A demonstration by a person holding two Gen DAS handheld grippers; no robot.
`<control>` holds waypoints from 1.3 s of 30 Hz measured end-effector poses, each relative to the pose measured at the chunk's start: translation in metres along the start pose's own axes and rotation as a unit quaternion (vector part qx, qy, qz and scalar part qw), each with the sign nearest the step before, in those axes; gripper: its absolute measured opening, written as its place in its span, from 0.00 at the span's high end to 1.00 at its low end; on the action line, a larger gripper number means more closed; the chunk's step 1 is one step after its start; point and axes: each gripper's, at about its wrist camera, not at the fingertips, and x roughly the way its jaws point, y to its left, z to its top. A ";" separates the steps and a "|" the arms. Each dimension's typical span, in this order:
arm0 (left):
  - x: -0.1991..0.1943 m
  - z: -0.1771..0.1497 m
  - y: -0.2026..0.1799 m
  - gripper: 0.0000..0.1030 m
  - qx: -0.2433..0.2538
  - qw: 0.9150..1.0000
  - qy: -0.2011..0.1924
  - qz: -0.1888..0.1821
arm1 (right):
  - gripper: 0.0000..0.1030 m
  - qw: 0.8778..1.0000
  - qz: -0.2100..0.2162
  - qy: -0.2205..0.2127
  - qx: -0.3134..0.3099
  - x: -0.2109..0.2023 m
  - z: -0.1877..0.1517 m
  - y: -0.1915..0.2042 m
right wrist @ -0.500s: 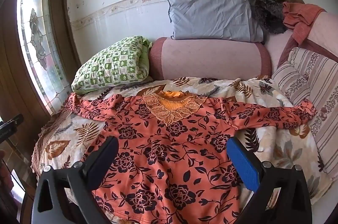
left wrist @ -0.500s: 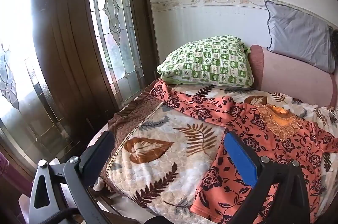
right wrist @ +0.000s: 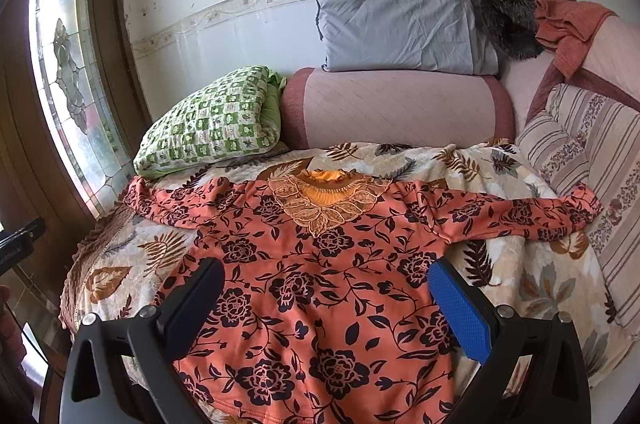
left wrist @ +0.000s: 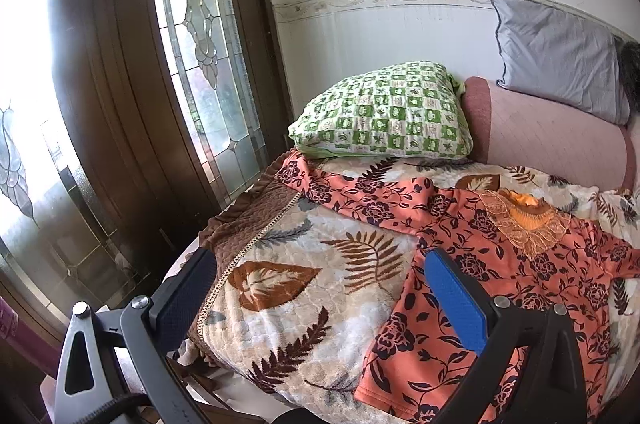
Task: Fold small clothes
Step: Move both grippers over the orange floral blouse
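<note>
Shirt (right wrist: 320,288) spread flat across bed (right wrist: 552,288), hem at front edge, collar toward back. Left hand-held gripper (left wrist: 316,284) wide, empty, over front left corner. Right hand-held gripper (right wrist: 324,280) wide, empty, above shirt.

- left gripper (left wrist: 316,284), jaws wide apart and holding nothing, hangs above a leaf-print blanket (left wrist: 304,288).
- orange floral blouse (left wrist: 500,264) lies spread flat, beside a green checked pillow (left wrist: 384,119) near the stained-glass door (left wrist: 208,35).
</note>
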 end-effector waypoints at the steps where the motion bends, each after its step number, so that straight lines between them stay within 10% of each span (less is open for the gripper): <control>1: -0.001 0.000 -0.002 0.00 0.002 1.000 0.000 -0.001 | 0.00 1.000 0.000 -0.001 0.001 0.000 0.000 -0.002; 39: -0.019 0.013 -0.089 0.00 0.056 0.996 0.004 -0.070 | 0.00 0.997 -0.051 -0.001 0.064 0.002 0.006 -0.084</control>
